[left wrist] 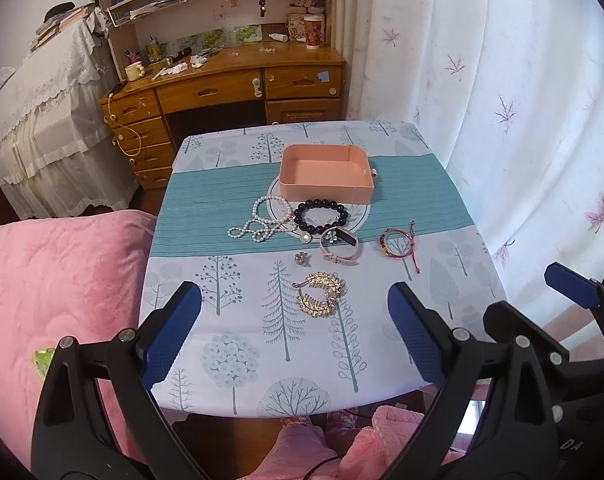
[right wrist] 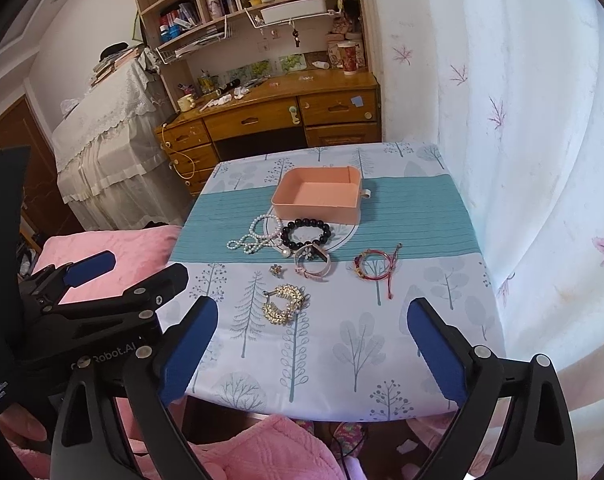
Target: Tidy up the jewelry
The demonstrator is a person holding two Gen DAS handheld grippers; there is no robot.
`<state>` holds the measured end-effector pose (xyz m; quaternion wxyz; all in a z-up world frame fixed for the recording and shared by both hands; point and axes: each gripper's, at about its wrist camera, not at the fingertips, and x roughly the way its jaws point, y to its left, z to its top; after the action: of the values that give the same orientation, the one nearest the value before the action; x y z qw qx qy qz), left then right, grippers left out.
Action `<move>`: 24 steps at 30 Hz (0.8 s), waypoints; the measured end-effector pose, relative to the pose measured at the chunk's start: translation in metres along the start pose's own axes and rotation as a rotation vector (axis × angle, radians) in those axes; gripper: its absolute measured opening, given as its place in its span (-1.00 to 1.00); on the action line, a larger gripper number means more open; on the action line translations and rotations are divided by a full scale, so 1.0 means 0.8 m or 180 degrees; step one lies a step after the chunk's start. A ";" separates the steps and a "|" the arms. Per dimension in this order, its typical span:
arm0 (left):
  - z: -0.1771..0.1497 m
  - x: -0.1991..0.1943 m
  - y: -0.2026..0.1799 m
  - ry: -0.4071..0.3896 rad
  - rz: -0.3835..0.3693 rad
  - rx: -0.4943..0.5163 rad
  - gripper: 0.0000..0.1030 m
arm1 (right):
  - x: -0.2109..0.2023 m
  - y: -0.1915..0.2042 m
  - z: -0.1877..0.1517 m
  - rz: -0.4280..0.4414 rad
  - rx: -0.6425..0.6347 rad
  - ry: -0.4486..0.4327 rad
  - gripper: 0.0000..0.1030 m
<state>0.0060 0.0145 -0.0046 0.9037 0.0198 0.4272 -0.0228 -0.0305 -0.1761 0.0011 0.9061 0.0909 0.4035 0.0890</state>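
Note:
An empty pink box (left wrist: 325, 174) (right wrist: 317, 195) stands at the back of the table. In front of it lie a pearl necklace (left wrist: 262, 220) (right wrist: 256, 236), a black bead bracelet (left wrist: 321, 216) (right wrist: 305, 234), a white watch-style band (left wrist: 339, 248) (right wrist: 313, 264), a red cord bracelet (left wrist: 397, 244) (right wrist: 375, 266), a small flower ring (left wrist: 301, 258) (right wrist: 276, 269) and a gold bracelet (left wrist: 321, 294) (right wrist: 284, 304). My left gripper (left wrist: 294, 332) (right wrist: 102, 276) is open and empty above the near edge. My right gripper (right wrist: 313, 352) (left wrist: 549, 292) is open and empty beside it.
The table wears a tree-print cloth (left wrist: 262, 360) with a teal band. A pink cushion (left wrist: 54, 288) lies to the left. A white curtain (left wrist: 521, 120) hangs on the right. A wooden desk (left wrist: 230, 88) with shelves stands behind.

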 end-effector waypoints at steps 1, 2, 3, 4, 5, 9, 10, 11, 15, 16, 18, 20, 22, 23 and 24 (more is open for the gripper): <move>0.000 0.000 0.002 -0.0003 -0.0042 -0.0010 0.78 | 0.000 0.001 0.000 -0.0013 0.0007 -0.0003 0.89; 0.000 0.001 0.006 0.0003 -0.0078 -0.0019 0.76 | 0.001 0.002 0.000 -0.0042 0.0018 -0.0011 0.89; 0.001 0.002 0.007 0.0013 -0.0096 -0.0024 0.76 | 0.001 0.003 0.000 -0.0066 0.0021 -0.0017 0.90; 0.001 0.004 0.009 0.0029 -0.0114 -0.0019 0.75 | 0.002 0.004 -0.001 -0.0094 0.0023 -0.0028 0.90; 0.001 0.006 0.012 0.0046 -0.0138 -0.0004 0.74 | 0.002 0.006 -0.001 -0.0129 0.0026 -0.0040 0.90; 0.001 0.012 0.017 0.0017 -0.0186 0.0053 0.73 | 0.000 0.016 -0.005 -0.0187 0.0050 -0.0117 0.92; 0.001 0.014 0.017 -0.0017 -0.0146 0.0105 0.73 | 0.001 0.019 -0.005 -0.0195 0.0058 -0.0131 0.92; 0.001 0.015 0.019 -0.0030 -0.0126 0.0147 0.73 | 0.002 0.020 -0.007 -0.0202 0.0065 -0.0140 0.92; 0.000 0.024 0.031 0.0095 -0.0090 0.0219 0.73 | 0.011 0.029 -0.011 -0.0272 0.0097 -0.0151 0.93; -0.002 0.029 0.035 0.0162 -0.0105 0.0163 0.73 | 0.014 0.031 -0.012 -0.0313 0.0105 -0.0139 0.93; -0.004 0.040 0.043 0.0267 -0.0076 0.0107 0.73 | 0.020 0.033 -0.014 -0.0372 0.0108 -0.0114 0.93; -0.004 0.053 0.051 0.0363 -0.0087 0.0051 0.73 | 0.024 0.038 -0.018 -0.0477 0.0068 -0.0106 0.93; -0.004 0.066 0.059 0.0472 -0.0140 -0.0009 0.73 | 0.031 0.041 -0.021 -0.0655 0.0000 -0.0077 0.93; -0.002 0.074 0.064 0.0517 -0.0206 -0.0035 0.73 | 0.036 0.040 -0.021 -0.0777 -0.0043 -0.0056 0.93; 0.000 0.080 0.065 0.0555 -0.0264 -0.0008 0.73 | 0.041 0.039 -0.021 -0.0876 -0.0101 -0.0045 0.93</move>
<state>0.0496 0.0652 -0.0536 0.8614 0.0029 0.5046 -0.0579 -0.0245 -0.1369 -0.0259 0.9139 0.0209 0.4044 -0.0304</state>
